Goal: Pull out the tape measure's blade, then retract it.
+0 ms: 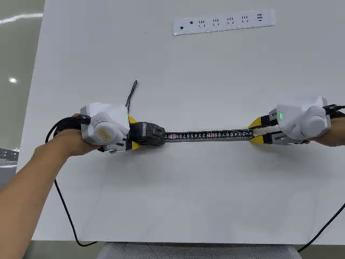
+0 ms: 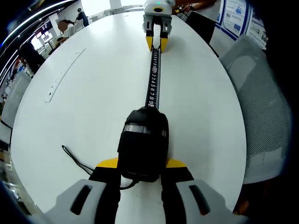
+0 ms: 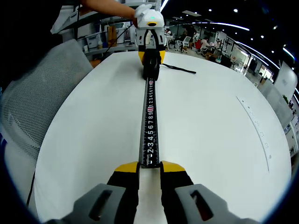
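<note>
Parallel to the tabletop's (image 1: 188, 65) near edge, the blade (image 1: 207, 135) stretched between the case (image 1: 148, 133), clamped in the left gripper (image 1: 133, 133), and the right gripper (image 1: 255, 131) pinching its tip.

L claw (image 1: 133, 133) grips tape case (image 1: 150, 133) — blade (image 1: 207, 135) out, tip pinched in R claw (image 1: 253, 131).

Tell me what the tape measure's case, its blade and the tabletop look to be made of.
Case: black, probably moulded plastic or rubber; mostly matte, with a glossy patch on top. Blade: thin flat dark strip with printed white numerals, likely coated metal, though unconfirmed. Tabletop: smooth white matte surface, perhaps laminate; even, no grain.
</note>
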A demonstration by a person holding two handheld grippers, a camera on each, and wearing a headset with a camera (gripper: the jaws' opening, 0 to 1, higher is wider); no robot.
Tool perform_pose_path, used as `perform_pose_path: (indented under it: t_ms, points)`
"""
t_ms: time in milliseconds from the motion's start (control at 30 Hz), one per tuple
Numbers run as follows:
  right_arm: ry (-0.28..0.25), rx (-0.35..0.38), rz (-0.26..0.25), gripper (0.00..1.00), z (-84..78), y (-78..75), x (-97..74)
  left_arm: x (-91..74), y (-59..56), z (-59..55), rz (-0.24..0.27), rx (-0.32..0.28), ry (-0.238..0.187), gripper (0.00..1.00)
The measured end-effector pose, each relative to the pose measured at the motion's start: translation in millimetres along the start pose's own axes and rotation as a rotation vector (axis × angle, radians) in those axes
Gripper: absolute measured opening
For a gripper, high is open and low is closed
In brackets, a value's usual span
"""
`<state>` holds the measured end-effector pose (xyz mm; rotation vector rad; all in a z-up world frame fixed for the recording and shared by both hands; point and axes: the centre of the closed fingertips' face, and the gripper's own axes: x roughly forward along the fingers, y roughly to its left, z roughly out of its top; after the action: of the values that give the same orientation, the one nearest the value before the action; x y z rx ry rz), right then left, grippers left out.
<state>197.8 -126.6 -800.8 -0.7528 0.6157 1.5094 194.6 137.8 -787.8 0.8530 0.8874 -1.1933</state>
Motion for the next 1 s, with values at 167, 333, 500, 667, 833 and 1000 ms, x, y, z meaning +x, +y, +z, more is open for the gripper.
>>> perform_pose_path:
  t_ms: [167, 333, 500, 667, 833, 1000]
  points:
    - [-0.003, 0.014, -0.005, 0.20, -0.6, 1.2, -0.9, -0.6, 0.4, 1.4, -0.002, -0.011, 0.005, 0.29]
    - [-0.016, 0.038, -0.025, 0.24, 1.3, 0.5, -4.5, -2.9, 1.5, -1.4, 0.001, -0.025, -0.005, 0.32]
    - [-0.014, 0.063, -0.038, 0.29, 1.0, 3.5, -9.8, -5.7, 1.5, -10.8, 0.013, -0.048, -0.004, 0.38]
    - [-0.016, 0.109, -0.062, 0.36, 0.2, 7.2, -16.0, -8.5, -2.0, -13.3, 0.021, -0.077, -0.012, 0.41]
    - [-0.029, 0.172, -0.105, 0.42, 1.6, 11.3, -23.7, -14.4, -5.8, -10.9, 0.041, -0.144, -0.045, 0.48]
    - [-0.042, 0.242, -0.146, 0.49, 2.8, 18.5, -29.0, -19.3, -9.8, -13.5, 0.068, -0.209, -0.088, 0.53]
